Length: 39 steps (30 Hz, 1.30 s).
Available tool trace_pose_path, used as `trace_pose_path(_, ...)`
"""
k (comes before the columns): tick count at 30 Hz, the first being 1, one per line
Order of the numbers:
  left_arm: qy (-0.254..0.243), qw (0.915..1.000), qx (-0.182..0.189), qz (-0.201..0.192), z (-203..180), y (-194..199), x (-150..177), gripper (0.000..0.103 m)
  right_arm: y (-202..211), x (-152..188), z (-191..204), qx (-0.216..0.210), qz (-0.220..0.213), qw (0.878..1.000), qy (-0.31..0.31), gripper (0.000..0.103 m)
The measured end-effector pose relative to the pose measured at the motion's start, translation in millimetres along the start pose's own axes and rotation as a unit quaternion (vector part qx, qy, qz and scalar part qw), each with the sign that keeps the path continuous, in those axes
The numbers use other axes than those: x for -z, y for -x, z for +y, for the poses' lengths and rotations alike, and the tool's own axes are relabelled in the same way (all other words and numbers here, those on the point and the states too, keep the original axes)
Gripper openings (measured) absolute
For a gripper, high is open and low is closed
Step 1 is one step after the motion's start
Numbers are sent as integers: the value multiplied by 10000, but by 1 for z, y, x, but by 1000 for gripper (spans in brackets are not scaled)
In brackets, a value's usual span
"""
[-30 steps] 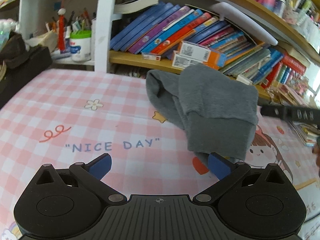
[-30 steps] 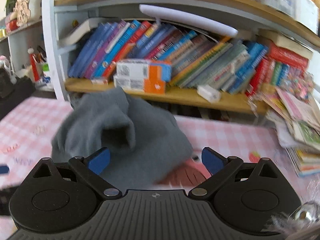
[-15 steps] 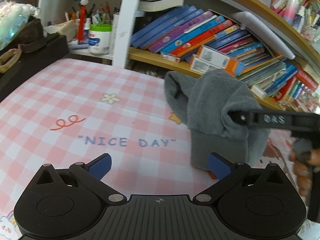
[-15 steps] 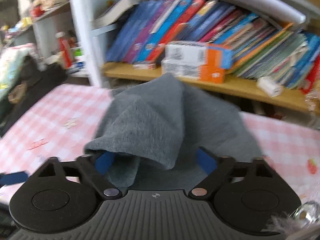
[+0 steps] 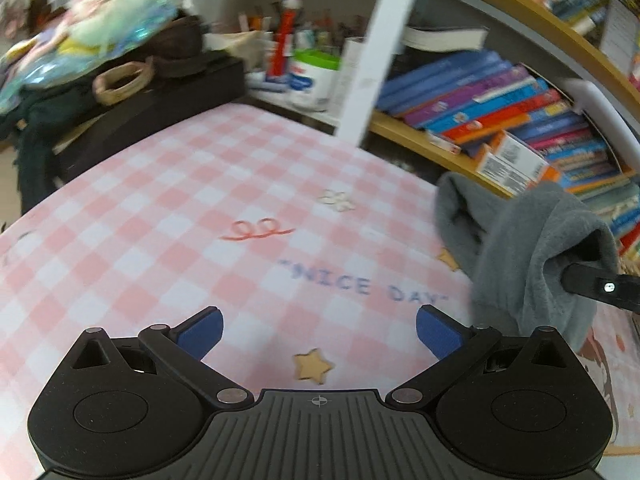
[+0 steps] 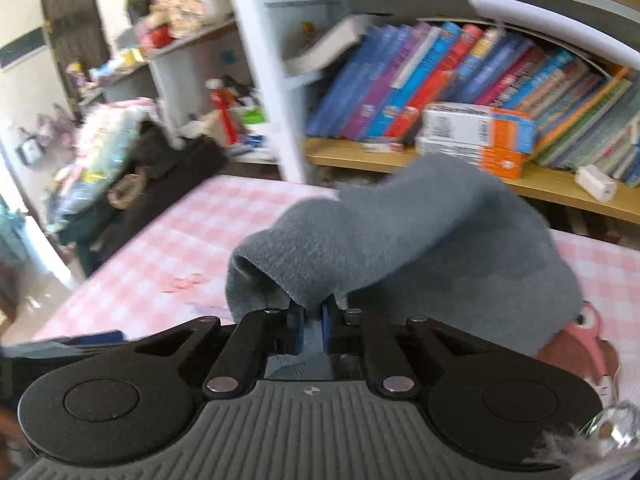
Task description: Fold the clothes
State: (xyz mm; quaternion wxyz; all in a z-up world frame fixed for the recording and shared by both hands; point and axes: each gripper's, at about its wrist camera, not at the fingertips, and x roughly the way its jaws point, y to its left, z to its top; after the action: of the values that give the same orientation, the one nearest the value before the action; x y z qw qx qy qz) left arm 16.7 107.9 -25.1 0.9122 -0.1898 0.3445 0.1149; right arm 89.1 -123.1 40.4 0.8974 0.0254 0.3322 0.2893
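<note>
A grey fleece garment [image 6: 420,236] lies bunched on the pink checked tablecloth [image 6: 176,248]. My right gripper [image 6: 311,322] is shut on a fold of the garment's near edge and holds that edge lifted off the cloth. In the left wrist view the garment [image 5: 520,248] hangs at the right, draped over the right gripper's black finger [image 5: 592,286]. My left gripper [image 5: 318,330] is open and empty, low over the cloth [image 5: 200,220], to the left of the garment and apart from it.
A wooden bookshelf [image 6: 500,176] full of books runs along the table's far edge. A white upright post [image 5: 380,48] stands behind the table. A dark bag with soft toys [image 5: 120,60] sits at the far left. A pen pot [image 5: 312,76] stands on the shelf.
My right gripper closed on the garment's edge and lifted it. My left gripper swung to the left, away from the garment, and stayed open.
</note>
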Motion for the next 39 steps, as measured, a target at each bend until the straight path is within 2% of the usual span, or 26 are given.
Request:
trace_pose_path(2,75,10000,3,-59,10,6,0,103,3,-5,16,-174,-54,9998,-20,8)
trace_pose_path(6,137,9998,44,-154,21,15,-2,103,18,-19,40,-523,-441,9976,-102,3)
trace_pose_path(9,169,9996,85,-209,27,20,-4,103,44,-31,48,-913,-997,9908,-102,1)
trace_pose_path(10,152,9996,119,-207,25,20,-4,103,54,-33,49,-912,-1176,9889,-35,1)
trace_pose_path(12,84,9996,193,-191,20,19,-3,103,68,-35,47,-607,-1323,9892,184,1)
trace_pose_path(15,-75,9996,263,-80,7,13,1,103,73,-32,35,-138,-1004,9941,381,2)
trace_pose_path(19,-262,9992,301,29,-5,11,6,103,61,-9,13,326,-378,9984,259,6)
trace_pose_path(20,-298,9990,318,38,-7,11,7,103,57,-2,10,383,-240,9987,246,16)
trace_pose_path(21,-334,9989,335,47,-8,11,9,103,51,4,8,445,-98,9986,265,38)
trace_pose_path(22,-360,9987,346,47,-9,12,9,103,45,11,8,520,24,9982,310,49)
trace_pose_path(24,-383,9987,348,19,-8,15,10,103,29,20,12,605,259,9963,558,67)
trace_pose_path(26,-404,9986,345,-10,-4,19,11,103,12,28,19,656,482,9926,899,80)
trace_pose_path(29,-465,9984,317,-50,4,27,12,103,-15,35,34,640,660,9834,1562,82)
trace_pose_path(32,-551,9981,265,-77,16,35,12,103,-43,35,46,703,730,9682,2287,86)
trace_pose_path(37,-622,9979,133,-88,39,47,12,103,-92,43,67,805,1024,9246,3580,89)
trace_pose_path(38,-617,9980,115,-100,43,49,11,103,-99,43,70,774,1074,9202,3685,88)
trace_pose_path(39,-605,9981,95,-113,47,51,11,103,-102,41,71,697,1132,9218,3642,80)
